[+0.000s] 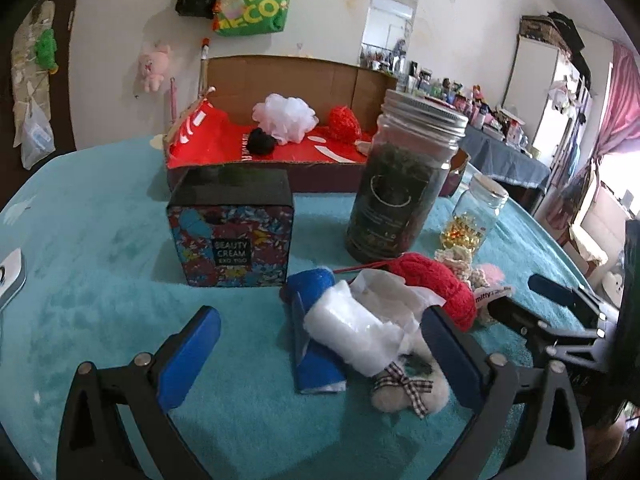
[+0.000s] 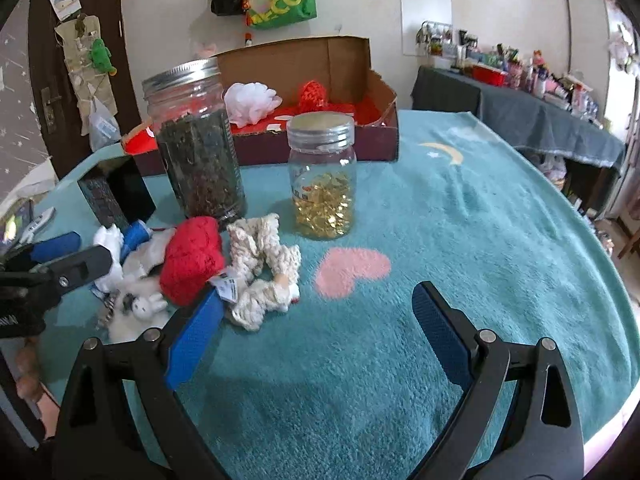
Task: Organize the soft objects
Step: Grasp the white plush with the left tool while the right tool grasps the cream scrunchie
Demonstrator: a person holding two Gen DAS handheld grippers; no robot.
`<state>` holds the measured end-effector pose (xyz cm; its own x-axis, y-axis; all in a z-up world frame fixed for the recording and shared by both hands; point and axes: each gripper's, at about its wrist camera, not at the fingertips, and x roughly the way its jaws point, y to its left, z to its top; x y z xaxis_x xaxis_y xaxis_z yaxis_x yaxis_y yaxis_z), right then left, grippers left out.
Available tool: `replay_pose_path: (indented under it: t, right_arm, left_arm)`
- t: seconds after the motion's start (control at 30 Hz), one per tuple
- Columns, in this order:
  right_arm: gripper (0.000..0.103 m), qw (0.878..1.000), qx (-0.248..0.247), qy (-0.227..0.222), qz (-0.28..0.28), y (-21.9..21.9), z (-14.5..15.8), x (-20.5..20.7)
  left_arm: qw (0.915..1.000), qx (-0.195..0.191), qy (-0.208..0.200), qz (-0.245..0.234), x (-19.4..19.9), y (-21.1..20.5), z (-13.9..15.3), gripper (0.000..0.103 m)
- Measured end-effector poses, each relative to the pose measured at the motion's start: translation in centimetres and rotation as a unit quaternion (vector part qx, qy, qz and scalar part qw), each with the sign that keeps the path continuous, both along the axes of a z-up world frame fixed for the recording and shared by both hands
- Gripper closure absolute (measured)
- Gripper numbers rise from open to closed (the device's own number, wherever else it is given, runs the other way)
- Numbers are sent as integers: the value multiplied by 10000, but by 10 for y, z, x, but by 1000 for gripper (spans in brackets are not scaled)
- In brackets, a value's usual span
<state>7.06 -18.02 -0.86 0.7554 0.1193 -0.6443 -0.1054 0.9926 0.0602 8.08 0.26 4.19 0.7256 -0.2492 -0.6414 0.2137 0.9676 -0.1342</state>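
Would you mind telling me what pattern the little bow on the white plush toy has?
The bow has a black-and-white gingham check, clearest in the left wrist view.

The square box with a multicoloured floral print [image 1: 230, 246], at about ten o'clock from the soft pile, carries a dark label reading "BEAUTY CREAM", with a smaller, unclear line beneath. The green fabric tote bag hanging on the wall [image 1: 256, 2] at twelve o'clock shows yellow letters "MEC" and "ECO". A small white tag [image 1: 493, 293] beside the red knitted piece [image 1: 438, 282] reads "miffy".
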Motion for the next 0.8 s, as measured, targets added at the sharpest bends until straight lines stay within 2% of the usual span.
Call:
replay_pose_path:
  t: [0.07, 0.13, 0.2, 0.27, 0.3, 0.47, 0.67, 0.8]
  right_arm:
    - [8, 9997, 160, 120, 107, -2, 2, 8]
    - [9, 9987, 322, 317, 243, -3, 2, 17]
    - [22, 9959, 526, 549, 482, -2, -2, 27]
    - [62, 9915, 803, 715, 729, -1, -4, 31]
    - [74, 9883, 964, 786, 881, -1, -4, 33]
    - [91, 9860, 1085, 739, 1032, -2, 6, 31]
    - [91, 9835, 1283, 716, 1055, -9, 15, 30]
    - [91, 9827, 1308, 765, 1067, -11, 13, 30]
  left_arm:
    - [9998, 107, 91, -136, 5, -4, -1, 16]
    - [9992, 121, 250, -282, 10, -7, -5, 38]
    - [9984, 93, 370, -414, 13, -9, -8, 56]
    - [9979, 44, 392, -512, 13, -10, -9, 67]
    - [9976, 21, 411, -558, 13, -11, -8, 76]
    - [9967, -5, 385, -721, 11, -14, 3, 78]
    - [9957, -28, 421, -822, 12, -14, 8, 78]
    - [9948, -29, 606, -815, 15, -7, 2, 76]
